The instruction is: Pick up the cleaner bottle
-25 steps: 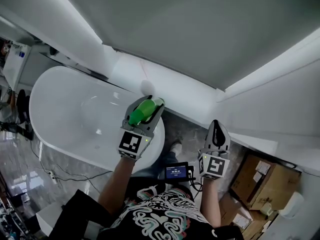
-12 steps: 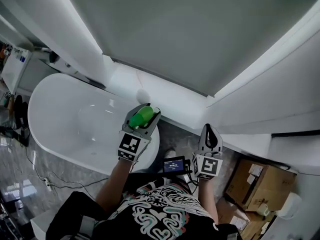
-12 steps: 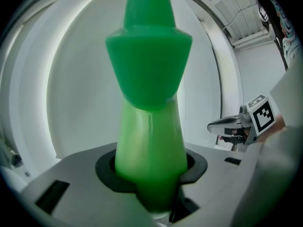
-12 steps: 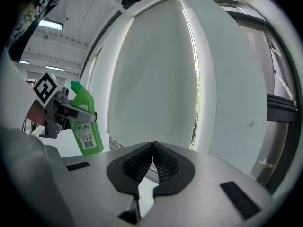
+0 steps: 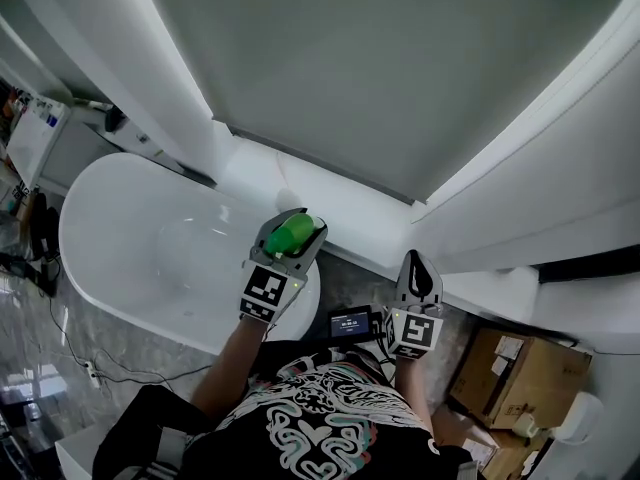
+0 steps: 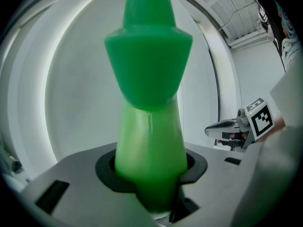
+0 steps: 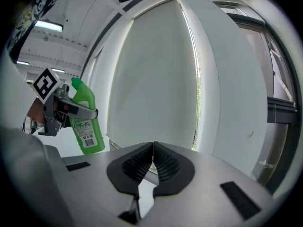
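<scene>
The cleaner bottle [image 5: 288, 235] is bright green with a tapered neck and a label. My left gripper [image 5: 299, 222] is shut on it and holds it in the air over the tub's near end. In the left gripper view the bottle [image 6: 149, 122] stands upright and fills the middle, with the dark pads of the left gripper [image 6: 150, 168] clamped round its lower part. My right gripper [image 5: 418, 266] hovers to the right, shut with nothing in it. In the right gripper view the right gripper [image 7: 153, 151] has its ribbed pads pressed together, and the bottle [image 7: 88, 126] hangs at the left.
A white freestanding bathtub [image 5: 120, 218] lies below and to the left. White wall panels rise behind it. A small screen device [image 5: 350, 323] sits at the person's waist. Cardboard boxes [image 5: 520, 378] stand at the lower right on the grey floor.
Both grippers have risen a little, with the bottle still in the left one. The head camera's view has shifted slightly.
</scene>
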Demonstrator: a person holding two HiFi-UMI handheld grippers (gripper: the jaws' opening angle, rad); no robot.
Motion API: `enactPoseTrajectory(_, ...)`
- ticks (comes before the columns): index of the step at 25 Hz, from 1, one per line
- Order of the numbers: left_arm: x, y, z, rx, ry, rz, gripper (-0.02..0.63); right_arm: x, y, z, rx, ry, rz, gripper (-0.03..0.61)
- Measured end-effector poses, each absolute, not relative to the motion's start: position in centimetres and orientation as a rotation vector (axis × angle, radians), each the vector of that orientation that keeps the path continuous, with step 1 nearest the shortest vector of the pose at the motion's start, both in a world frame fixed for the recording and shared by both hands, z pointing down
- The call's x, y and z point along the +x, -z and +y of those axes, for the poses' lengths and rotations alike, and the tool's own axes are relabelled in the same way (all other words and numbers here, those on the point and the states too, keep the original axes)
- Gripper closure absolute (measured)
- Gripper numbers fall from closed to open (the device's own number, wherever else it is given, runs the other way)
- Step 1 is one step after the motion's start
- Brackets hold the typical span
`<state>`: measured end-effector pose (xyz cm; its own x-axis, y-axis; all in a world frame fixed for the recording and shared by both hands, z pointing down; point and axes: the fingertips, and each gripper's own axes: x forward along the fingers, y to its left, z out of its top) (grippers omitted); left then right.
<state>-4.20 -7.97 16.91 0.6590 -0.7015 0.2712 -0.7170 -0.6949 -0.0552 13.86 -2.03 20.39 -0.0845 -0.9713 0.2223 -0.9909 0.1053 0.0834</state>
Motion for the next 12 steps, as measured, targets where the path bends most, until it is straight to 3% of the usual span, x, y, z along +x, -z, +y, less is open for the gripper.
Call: enactPoseTrajectory(12, -3.8, -16.5, -8.7, 2.8, -0.408, -1.213, 0.425, 13.8, -19.5, -2.7, 1.943, -0.112, -2.179, 0.552)
